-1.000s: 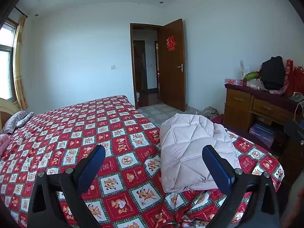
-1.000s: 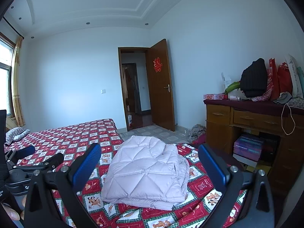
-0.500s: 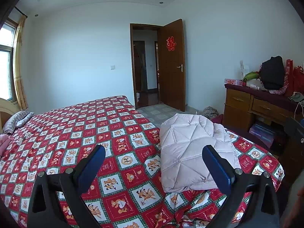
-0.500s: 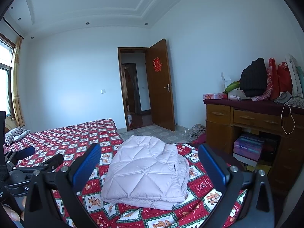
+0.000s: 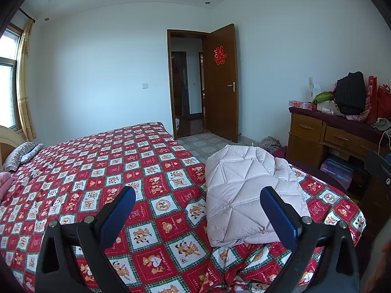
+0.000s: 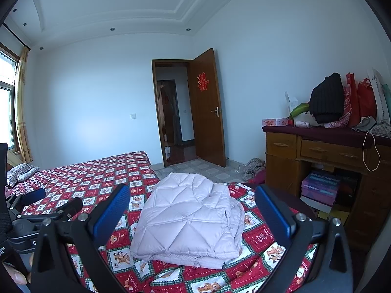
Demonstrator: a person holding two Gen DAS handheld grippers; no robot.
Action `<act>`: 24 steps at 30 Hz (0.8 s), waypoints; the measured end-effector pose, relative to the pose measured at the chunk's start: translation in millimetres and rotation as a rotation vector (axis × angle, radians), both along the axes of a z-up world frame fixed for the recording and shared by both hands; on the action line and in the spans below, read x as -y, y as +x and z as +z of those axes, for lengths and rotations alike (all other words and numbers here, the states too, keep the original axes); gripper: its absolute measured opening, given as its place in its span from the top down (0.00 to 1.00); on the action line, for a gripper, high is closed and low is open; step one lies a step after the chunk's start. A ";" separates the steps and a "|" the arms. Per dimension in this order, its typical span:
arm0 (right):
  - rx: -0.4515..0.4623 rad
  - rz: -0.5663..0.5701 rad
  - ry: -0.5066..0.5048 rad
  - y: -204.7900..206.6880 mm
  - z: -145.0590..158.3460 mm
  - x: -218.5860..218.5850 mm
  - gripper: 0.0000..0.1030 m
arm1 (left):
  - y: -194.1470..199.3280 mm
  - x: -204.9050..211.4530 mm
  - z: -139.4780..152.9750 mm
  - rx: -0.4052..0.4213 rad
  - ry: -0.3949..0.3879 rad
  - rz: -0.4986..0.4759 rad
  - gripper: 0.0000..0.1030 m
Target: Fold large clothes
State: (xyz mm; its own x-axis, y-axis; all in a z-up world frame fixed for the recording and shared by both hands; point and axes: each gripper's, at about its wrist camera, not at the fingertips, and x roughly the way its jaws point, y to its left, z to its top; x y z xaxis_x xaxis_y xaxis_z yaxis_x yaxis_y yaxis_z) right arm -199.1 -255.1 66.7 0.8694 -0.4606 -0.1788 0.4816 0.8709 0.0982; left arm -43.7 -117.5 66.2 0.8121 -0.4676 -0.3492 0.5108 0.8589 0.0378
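On the bed [image 6: 92,178], I am holding both the left gripper [image 5: 198,210] and right gripper [image 6: 191,207] spread wide, gripping nothing. Puffy folded jacket [image 6: 190,219] is probably springing open; its far layers are hiding from me, so I am risking snagging one layer

we see folded jacket [image 6: 188,222] on bed [image 6: 92,178], near its foot corner | dresser [image 6: 325,156] right of bed, boxes [image 6: 320,188] in its lower shelf | open door [image 6: 207,119] behind bed | pillow [image 5: 23,155] far left on bed
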 end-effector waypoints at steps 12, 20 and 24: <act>0.006 -0.006 -0.002 -0.6 0.7 1.3 0.00 | 0.9 0.2 -1.0 0.007 0.008 0.011 0.01; 0.005 -0.004 0.000 -0.9 0.9 2.0 0.00 | 0.4 0.9 -1.6 0.005 0.007 0.011 0.01; 0.005 -0.004 -0.001 -1.3 0.9 1.0 0.00 | 0.3 0.9 -1.7 0.004 0.007 0.011 0.01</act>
